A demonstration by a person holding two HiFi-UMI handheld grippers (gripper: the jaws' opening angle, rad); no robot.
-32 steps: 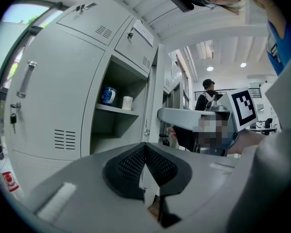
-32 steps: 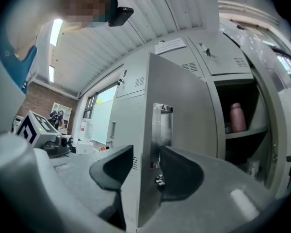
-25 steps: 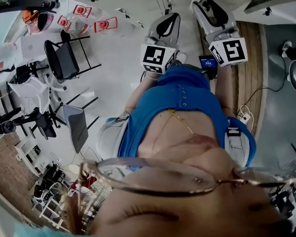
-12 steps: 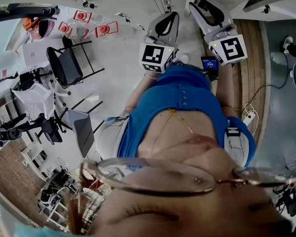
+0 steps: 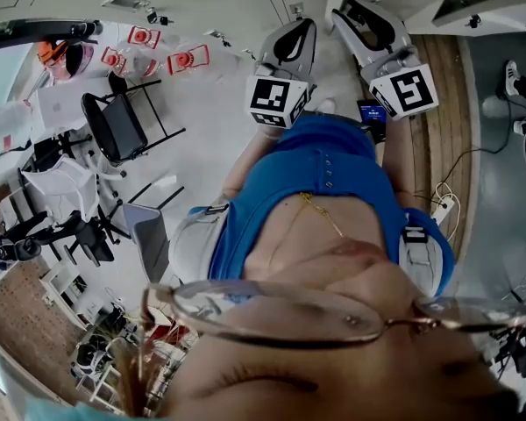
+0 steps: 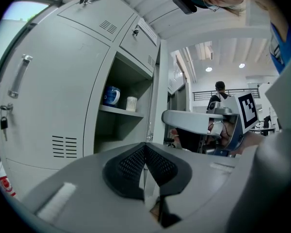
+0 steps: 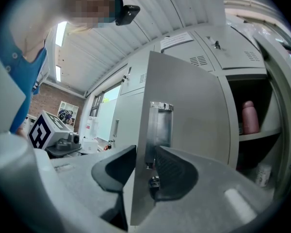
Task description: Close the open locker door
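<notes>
Two claws up: the right gripper [image 7: 144, 155] has just been closing its jaws and now pinches the free edge of the open locker door [image 7: 194, 106] by the latch, while the left gripper [image 6: 144, 149] is closed and empty.

Lab workroom: metal lockers [image 6: 63, 81], chairs [image 5: 116, 123], brick wall [image 5: 13, 327]

Locker door [image 7: 199, 115] is smooth matt grey painted metal.

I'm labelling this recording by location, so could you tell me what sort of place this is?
Probably a lab or workshop's locker area: a bank of grey metal lockers with one open locker door, black chairs standing about, and a brick wall.
</notes>
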